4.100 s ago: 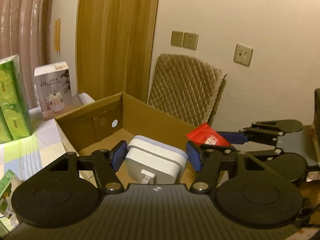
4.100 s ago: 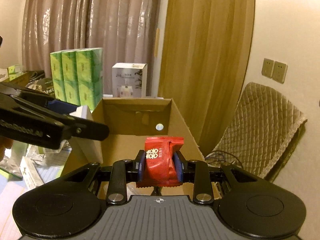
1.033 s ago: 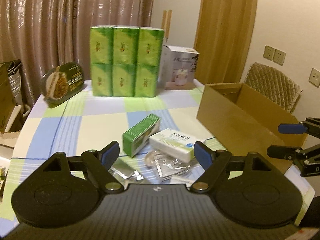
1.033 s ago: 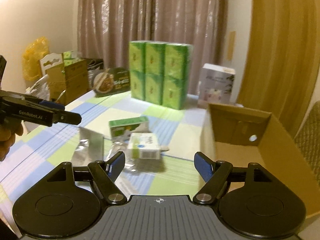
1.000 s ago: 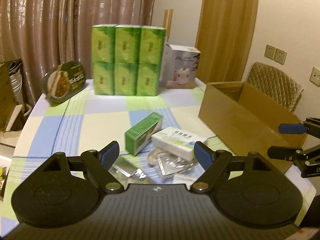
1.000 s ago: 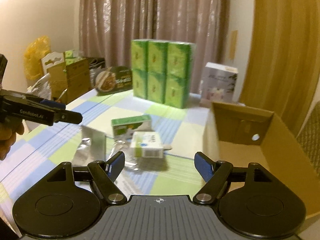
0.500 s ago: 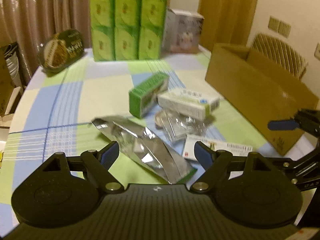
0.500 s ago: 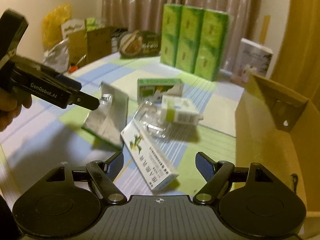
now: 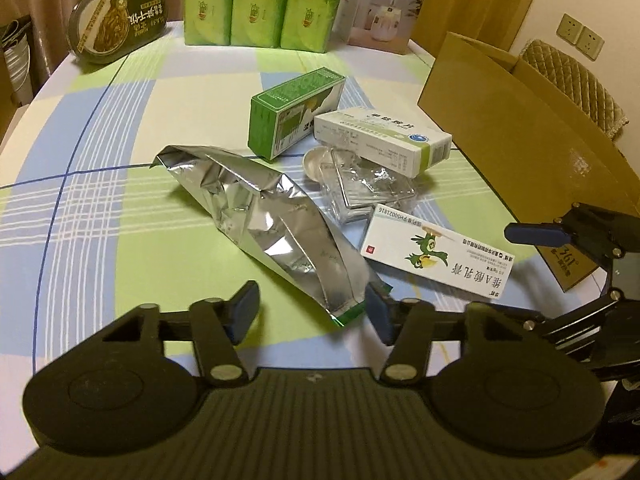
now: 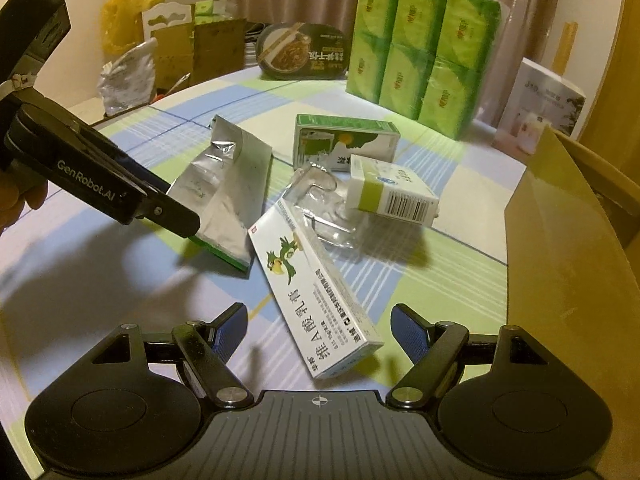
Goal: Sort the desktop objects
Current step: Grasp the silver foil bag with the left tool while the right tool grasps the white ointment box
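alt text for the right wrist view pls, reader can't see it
The open right gripper hovers low over a checked tablecloth, its fingers either side of a long white box with a green bird. Beyond lie a silver foil pouch, clear plastic packaging and two small boxes; the left gripper reaches in from the left, cardboard box at right.

Foil pouch (image 9: 276, 220) lies left of the parrot box (image 9: 436, 256) — cardboard carton (image 9: 516, 132) at right.

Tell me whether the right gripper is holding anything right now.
No: the right gripper is open and holds nothing, with the end of the long white box with the green bird lying on the table between its fingers.
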`<action>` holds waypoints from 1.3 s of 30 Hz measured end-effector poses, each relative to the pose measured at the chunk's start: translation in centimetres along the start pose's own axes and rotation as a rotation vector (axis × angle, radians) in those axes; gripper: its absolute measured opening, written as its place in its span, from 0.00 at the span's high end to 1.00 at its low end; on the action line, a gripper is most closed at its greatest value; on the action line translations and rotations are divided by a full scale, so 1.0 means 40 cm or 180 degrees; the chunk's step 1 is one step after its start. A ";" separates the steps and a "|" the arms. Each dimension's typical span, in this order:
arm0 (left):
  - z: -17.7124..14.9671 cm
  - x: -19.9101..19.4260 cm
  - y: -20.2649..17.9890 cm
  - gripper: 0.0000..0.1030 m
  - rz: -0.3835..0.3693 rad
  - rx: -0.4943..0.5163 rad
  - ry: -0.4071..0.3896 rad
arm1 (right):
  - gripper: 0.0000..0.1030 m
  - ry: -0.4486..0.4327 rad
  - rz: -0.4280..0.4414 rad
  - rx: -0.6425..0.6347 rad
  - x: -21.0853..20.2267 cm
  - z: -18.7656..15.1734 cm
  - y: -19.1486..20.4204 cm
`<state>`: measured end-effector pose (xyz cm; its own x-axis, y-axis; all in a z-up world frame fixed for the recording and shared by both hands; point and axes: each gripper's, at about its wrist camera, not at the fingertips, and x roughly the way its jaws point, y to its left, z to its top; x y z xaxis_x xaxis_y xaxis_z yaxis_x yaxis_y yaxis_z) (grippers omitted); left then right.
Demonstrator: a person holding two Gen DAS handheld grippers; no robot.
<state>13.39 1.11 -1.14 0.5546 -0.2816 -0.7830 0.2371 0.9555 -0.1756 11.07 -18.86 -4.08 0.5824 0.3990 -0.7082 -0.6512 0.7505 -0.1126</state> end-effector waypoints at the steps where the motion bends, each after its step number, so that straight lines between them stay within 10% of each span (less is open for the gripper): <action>1: 0.001 0.001 -0.002 0.59 -0.0001 0.0009 0.0001 | 0.26 0.0001 0.0004 -0.0007 0.002 0.002 0.000; 27: -0.021 -0.004 -0.023 0.92 -0.0066 0.0225 0.0123 | 0.27 0.0155 0.0023 -0.0290 0.057 0.022 0.033; 39: -0.039 -0.065 0.082 0.92 0.0293 -0.0086 0.0005 | 0.57 0.0101 -0.0062 -0.0156 0.049 0.026 0.011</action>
<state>11.47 5.10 -0.63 0.5717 -0.1924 -0.7976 0.1636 0.9793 -0.1190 12.43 -17.20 -4.79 0.5799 0.3672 -0.7272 -0.6635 0.7309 -0.1600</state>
